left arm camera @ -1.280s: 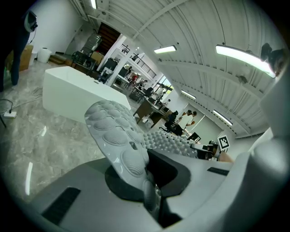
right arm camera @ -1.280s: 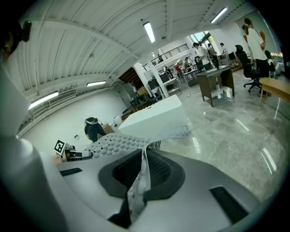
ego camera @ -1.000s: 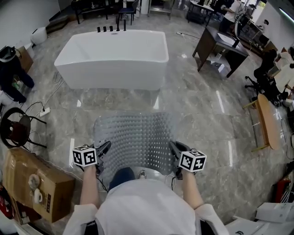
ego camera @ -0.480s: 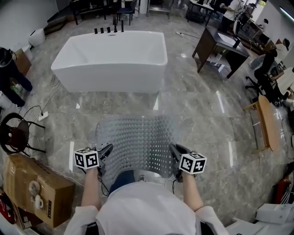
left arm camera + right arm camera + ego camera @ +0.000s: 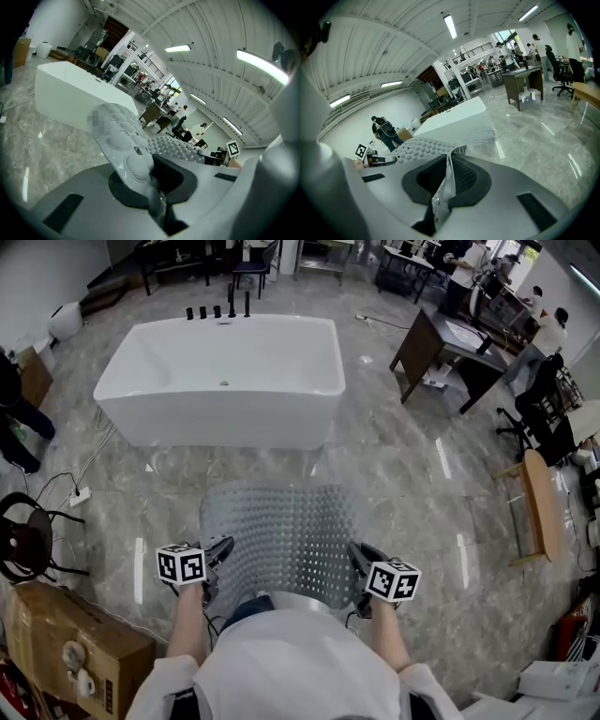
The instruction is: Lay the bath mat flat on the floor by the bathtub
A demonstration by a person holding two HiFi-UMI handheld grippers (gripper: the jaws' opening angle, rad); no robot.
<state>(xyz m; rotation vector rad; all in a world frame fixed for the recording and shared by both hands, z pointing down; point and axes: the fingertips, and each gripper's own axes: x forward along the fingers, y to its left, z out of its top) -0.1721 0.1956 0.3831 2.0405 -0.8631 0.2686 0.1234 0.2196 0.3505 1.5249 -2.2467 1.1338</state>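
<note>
Shifting lower in frame, the bathtub [image 5: 220, 413] nears. Left gripper [image 5: 220, 549] and right gripper [image 5: 357, 557] clench the bath mat [image 5: 281, 531] between them.

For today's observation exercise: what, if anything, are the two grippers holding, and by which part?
Both hold the bath mat. The left gripper is shut on its left edge and the right gripper on its right edge, with the mat spread between them.

A pale grey, see-through bath mat [image 5: 281, 535], dotted all over with rows of small round bumps and holes, is held spread wide above the grey marble floor [image 5: 403, 493]. The left gripper [image 5: 220, 554] and right gripper [image 5: 359, 559] pinch its near corners. A white rectangular bathtub [image 5: 225, 381] stands farther off, apart.
</note>
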